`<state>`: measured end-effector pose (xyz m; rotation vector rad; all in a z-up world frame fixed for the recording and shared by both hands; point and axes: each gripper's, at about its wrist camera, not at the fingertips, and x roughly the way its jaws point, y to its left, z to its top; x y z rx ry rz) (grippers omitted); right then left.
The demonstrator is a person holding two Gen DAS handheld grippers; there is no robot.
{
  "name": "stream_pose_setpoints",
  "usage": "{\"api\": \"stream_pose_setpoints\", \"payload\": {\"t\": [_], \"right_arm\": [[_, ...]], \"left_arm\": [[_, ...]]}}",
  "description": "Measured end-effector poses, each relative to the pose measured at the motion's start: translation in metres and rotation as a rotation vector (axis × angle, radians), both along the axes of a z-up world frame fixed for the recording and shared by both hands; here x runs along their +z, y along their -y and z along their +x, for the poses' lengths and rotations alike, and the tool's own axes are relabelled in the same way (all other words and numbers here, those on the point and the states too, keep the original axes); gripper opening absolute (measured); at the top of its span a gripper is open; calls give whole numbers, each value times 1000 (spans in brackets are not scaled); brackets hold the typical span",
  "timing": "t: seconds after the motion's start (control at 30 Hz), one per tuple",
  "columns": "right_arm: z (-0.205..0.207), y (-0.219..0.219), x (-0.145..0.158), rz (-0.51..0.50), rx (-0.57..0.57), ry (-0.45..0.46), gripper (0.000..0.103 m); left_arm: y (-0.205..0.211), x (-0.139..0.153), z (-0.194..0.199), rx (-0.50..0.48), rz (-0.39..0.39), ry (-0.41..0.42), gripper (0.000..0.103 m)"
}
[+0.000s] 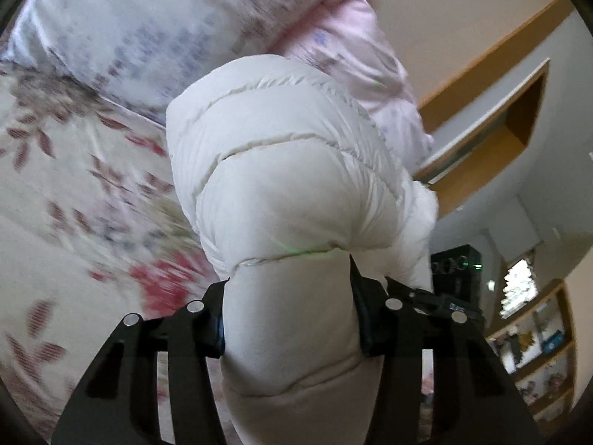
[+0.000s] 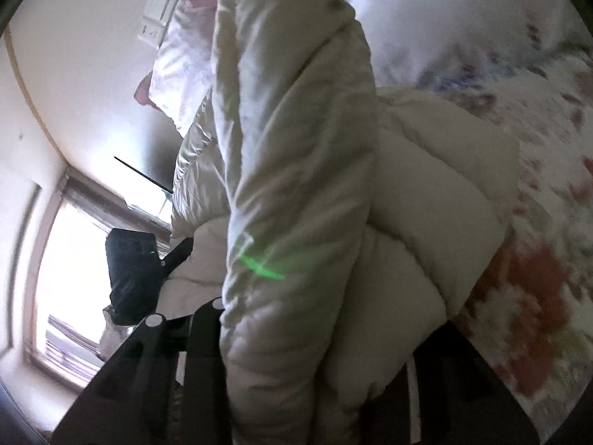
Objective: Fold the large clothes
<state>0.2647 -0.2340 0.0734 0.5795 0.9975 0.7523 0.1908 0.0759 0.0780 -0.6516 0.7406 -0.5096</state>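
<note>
A white puffer jacket (image 1: 281, 155) hangs bunched above the flowered bed. In the left wrist view my left gripper (image 1: 287, 278) is shut on a thick padded fold of it, and both black pads press into the fabric. In the right wrist view the same jacket (image 2: 296, 148) fills the middle of the picture. My right gripper (image 2: 330, 319) is shut on a padded section, with one finger (image 2: 207, 319) showing and the other hidden under the cloth. A black shape (image 2: 141, 270) at the jacket's left edge looks like the other gripper.
The bed sheet (image 1: 74, 185) with red leaves and flowers lies below. Pale patterned pillows (image 1: 129, 29) sit at its head. A wooden wall niche (image 1: 511, 126) and shelves (image 1: 537, 345) stand to the right. A bright window (image 2: 63, 278) is at the left in the right wrist view.
</note>
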Motion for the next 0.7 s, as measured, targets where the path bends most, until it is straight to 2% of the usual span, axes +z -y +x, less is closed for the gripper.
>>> {"api": "stream_pose_setpoints", "payload": {"t": [0.13,0.27,0.57,0.6,0.7], "right_arm": [[8,-27,-7,-62,-5,19,32],[18,-39,-20,-110,-37,-6,38],[15,-30,-52,-89,-142,-135,45],[15,-29,-53,-88,-146,-143,47],[7,-24,-46,-142,-149,-136,67]], "left_arm": [[-23,-12,9,51,64,-43,51],[-33,-31,18,68,90,-93,52],[-18,-41,41,76,241,-110,61],[-17,-40,41,78,246,-110,61],[-16,-32,34,89,263,-90,62]]}}
